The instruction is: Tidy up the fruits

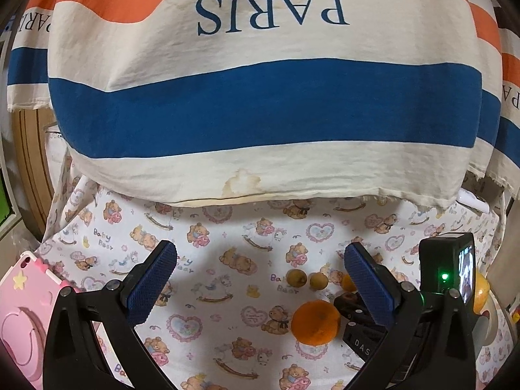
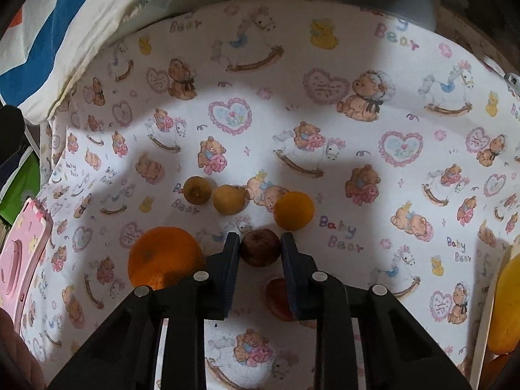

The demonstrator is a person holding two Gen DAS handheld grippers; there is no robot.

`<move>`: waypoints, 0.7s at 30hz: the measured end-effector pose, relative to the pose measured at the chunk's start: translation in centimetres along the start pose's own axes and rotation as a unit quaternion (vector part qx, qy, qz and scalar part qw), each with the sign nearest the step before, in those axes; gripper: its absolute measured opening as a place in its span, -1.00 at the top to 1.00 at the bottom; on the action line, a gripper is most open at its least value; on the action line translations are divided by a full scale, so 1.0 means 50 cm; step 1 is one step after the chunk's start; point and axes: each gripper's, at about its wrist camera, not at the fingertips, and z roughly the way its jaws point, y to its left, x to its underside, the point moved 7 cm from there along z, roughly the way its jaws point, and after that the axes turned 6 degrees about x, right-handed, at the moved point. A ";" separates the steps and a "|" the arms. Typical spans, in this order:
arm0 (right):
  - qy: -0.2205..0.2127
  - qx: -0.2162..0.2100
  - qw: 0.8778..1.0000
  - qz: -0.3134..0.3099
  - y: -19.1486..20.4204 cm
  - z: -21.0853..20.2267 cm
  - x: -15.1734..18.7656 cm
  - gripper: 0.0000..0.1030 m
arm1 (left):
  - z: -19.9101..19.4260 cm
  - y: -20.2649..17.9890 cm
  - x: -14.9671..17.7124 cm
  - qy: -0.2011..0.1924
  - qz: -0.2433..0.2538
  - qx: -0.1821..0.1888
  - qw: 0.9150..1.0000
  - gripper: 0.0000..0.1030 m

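Right gripper: clenched on the dark brown fruit, one pad against each flank. The grip sits across the widest part, likely so the round body cannot roll out on lifting. No earlier view is to hand, so only the closed hold is entered.

Dark brown fruit: small, round, dull and rough-skinned, with a puckered stem end facing up. It rests on the bear-print cloth.

Positions relative to the dark brown fruit:
- Reddish fruit: just nearer, partly hidden behind the right pad.
- Large orange: just to its left, close to the left pad.
- Small orange citrus: just beyond, slightly right.
- Two yellow-brown fruits: beyond and left, touching each other.
- Yellow fruit: well to the right, at the frame edge, seemingly in a pale container; probably the sorting destination.

Left gripper: released, pads wide apart, nothing between them, held above the cloth.
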 end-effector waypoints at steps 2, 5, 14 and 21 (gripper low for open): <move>-0.003 0.000 1.000 0.003 -0.004 -0.006 0.000 0.48 | 0.000 -0.001 0.001 0.001 0.002 -0.001 1.000 -0.99; -0.018 -0.004 1.000 0.008 -0.016 -0.029 -0.001 0.48 | -0.002 -0.003 0.001 0.000 0.003 0.001 1.000 -0.99; -0.096 0.019 0.995 -0.001 -0.079 -0.118 0.011 0.48 | 0.001 -0.012 0.004 -0.006 0.020 0.003 1.000 -0.99; -0.140 0.027 0.989 0.030 -0.139 -0.158 0.018 0.48 | -0.002 -0.032 0.010 -0.006 0.037 0.014 0.999 -0.99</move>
